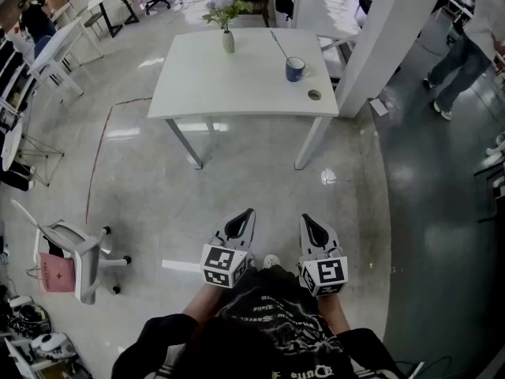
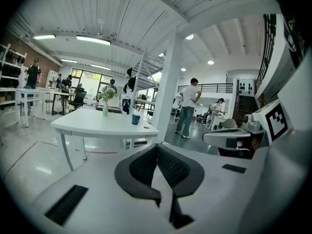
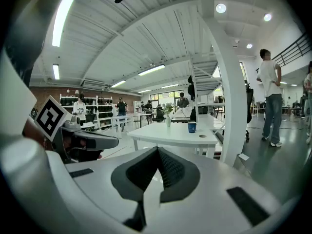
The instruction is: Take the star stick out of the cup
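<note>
A blue cup (image 1: 295, 69) stands near the right end of a white table (image 1: 237, 85) far ahead of me. A thin dark stick (image 1: 278, 44) leans out of it toward the back left; its star end is too small to make out. The cup shows small in the left gripper view (image 2: 136, 119) and in the right gripper view (image 3: 192, 126). My left gripper (image 1: 241, 226) and right gripper (image 1: 314, 229) hang side by side over the floor, well short of the table. Both are shut with nothing between the jaws.
On the table stand a vase of flowers (image 1: 228, 41) and a small round object (image 1: 314, 95). A white pillar (image 1: 387, 38) rises right of the table, with a person (image 1: 465, 46) walking beyond it. An office chair (image 1: 75, 251) sits at my left.
</note>
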Demonstrator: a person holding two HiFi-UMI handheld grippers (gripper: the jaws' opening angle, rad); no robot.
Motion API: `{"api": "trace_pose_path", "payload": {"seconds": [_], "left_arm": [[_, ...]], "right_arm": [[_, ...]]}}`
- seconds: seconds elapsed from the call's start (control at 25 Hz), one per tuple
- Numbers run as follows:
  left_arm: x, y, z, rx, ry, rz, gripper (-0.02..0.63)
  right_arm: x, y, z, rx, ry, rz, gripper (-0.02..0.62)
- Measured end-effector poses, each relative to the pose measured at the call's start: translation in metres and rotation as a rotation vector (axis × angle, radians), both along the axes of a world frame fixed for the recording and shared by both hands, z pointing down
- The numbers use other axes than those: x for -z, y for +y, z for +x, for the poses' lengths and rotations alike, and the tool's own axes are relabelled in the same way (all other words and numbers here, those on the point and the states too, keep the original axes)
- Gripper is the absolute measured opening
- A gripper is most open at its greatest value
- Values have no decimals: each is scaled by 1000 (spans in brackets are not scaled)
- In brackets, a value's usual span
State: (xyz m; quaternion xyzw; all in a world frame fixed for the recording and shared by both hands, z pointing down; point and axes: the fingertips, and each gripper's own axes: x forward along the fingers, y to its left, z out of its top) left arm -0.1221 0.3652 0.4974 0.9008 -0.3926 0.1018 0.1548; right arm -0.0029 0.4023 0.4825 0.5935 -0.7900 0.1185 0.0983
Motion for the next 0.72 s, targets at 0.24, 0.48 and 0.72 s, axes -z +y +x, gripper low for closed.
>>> {"api": "trace_pose_path", "payload": {"seconds": [0.24,0.48,0.72], "left_arm": [[-4,8,-22,-10,3,-8,20],[0,14,-43,-44,18,0,20],[-7,10,-72,-42,18,-2,20]], "right_arm": [[-3,7,-20,-19,9,-4,6],[-1,17,-39,-65,-9,-2,6],[-5,16,-57,-92,-40,11,8]]}}
